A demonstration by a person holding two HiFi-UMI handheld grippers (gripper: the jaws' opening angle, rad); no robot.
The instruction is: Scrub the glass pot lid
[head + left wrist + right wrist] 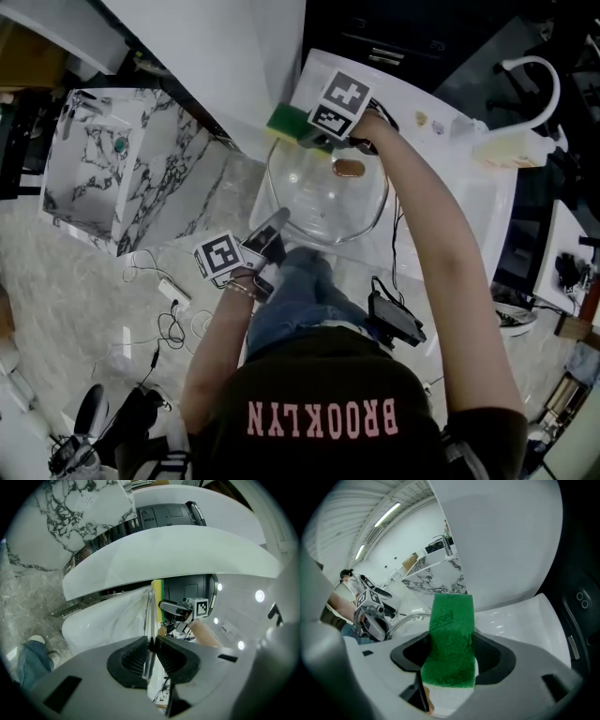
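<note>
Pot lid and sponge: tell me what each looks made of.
Pot lid: clear glass, glossy; see-through, with bright highlights. Sponge: green fibrous scouring face, matte and coarse, apparently backed by softer yellow foam.

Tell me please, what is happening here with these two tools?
A person holds a gripper in each hand over a white table. The left gripper is shut on the near rim of a glass lid, and its fingers pinch the glass. The right gripper is shut on a green and yellow sponge, which is at the far rim of the lid. Whether the sponge presses on the glass at this moment, I cannot tell.
</note>
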